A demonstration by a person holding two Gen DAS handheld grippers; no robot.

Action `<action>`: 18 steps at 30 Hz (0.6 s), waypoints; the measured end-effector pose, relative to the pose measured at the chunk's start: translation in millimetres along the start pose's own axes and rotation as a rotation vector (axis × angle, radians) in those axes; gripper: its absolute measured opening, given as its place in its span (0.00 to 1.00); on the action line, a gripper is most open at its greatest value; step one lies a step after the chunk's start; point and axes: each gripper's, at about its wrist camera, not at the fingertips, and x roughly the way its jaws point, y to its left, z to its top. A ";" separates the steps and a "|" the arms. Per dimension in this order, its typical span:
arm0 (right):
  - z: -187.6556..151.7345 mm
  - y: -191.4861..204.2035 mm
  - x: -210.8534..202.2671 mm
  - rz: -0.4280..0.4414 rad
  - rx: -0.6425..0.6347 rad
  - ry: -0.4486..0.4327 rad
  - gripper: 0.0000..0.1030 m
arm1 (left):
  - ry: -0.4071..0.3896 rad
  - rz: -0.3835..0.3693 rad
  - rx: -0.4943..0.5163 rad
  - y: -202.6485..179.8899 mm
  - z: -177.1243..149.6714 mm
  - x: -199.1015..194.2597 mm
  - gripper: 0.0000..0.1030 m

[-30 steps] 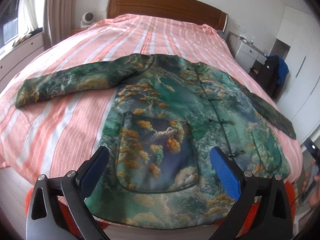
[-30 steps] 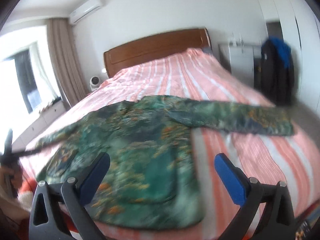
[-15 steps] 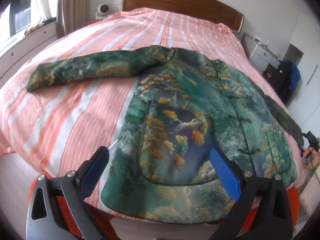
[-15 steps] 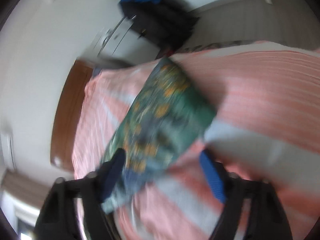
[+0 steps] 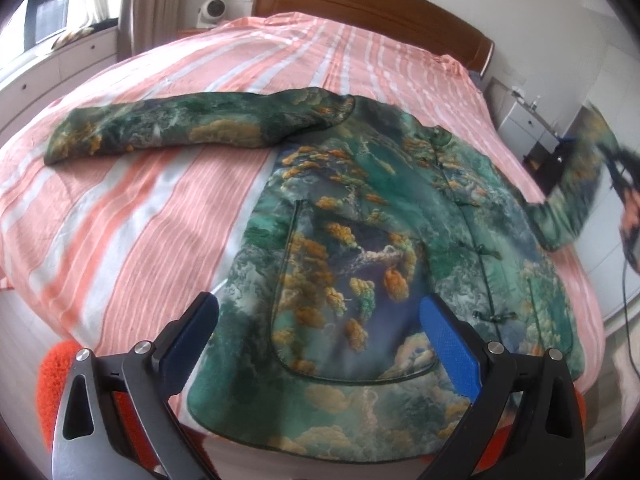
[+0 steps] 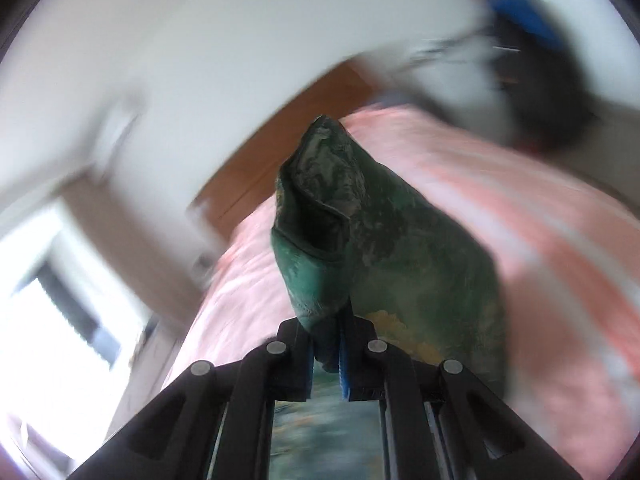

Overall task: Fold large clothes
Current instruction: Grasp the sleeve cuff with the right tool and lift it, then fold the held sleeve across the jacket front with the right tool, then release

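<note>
A green padded jacket [image 5: 372,248] printed with golden pines and clouds lies front-up on a bed with a pink-and-white striped bedspread [image 5: 132,216], its hem hanging over the near edge. In the left wrist view its body fills the centre and runs toward 5 o'clock, buttoned with knotted frog fastenings [image 5: 486,280] down the front, likely so the panels stay flat for folding. One sleeve [image 5: 180,132] stretches flat toward 9 o'clock, spread out away from the body where it can be folded in.

The other sleeve [image 5: 576,184] rises off the bed at 3 o'clock. The right gripper [image 6: 325,354] is clenched on that sleeve's cuff [image 6: 320,240]: in the right wrist view the blue pads are pinched together on the fabric, and the open cuff stands up toward 12 o'clock beyond them. The blur in that view suggests fast travel. Gripping at the cuff gives control of the whole sleeve, which I judge is about to be carried across the chest as the first fold.

The left gripper [image 5: 320,344] hovers near the hem with its blue fingers [image 5: 190,338] spread wide and nothing between them; the jacket's large patch pocket [image 5: 344,300] shows through the gap. It seems positioned to pin or grasp the lower body so the jacket does not slide while the sleeve is pulled. A wooden headboard [image 5: 372,12] sits at 12 o'clock, and a small white fan [image 5: 212,10] stands just left of it.
</note>
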 end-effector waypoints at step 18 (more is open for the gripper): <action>-241.2 121.5 191.6 -0.061 -0.214 0.444 0.78 | -0.014 0.026 -0.076 25.6 -8.7 -13.4 0.98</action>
